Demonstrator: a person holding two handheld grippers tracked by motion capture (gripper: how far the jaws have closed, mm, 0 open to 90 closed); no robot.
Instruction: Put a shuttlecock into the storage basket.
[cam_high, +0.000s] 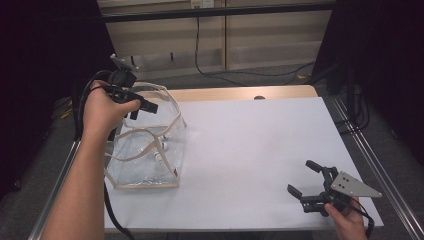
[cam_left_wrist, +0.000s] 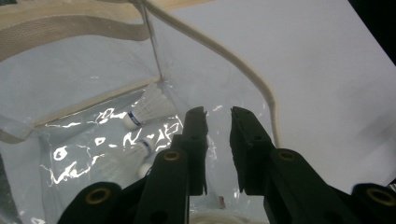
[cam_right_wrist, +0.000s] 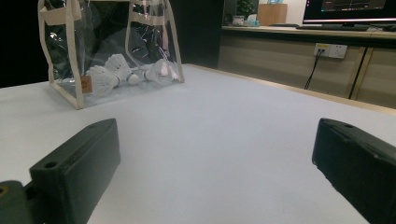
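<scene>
Shuttlecocks in clear bag, L gripper above, jaws slightly apart, seemingly empty, R gripper jaws wide apart.

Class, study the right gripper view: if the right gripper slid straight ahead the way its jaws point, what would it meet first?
Probably nothing nearby: the right gripper points across bare white table. The clear plastic bag with beige trim stands off to the left of that line, though depth is hard to judge.

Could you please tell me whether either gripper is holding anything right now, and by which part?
Nothing is held. The left gripper hangs over the clear plastic bag, nothing between its fingers; the right gripper is wide open.
</scene>
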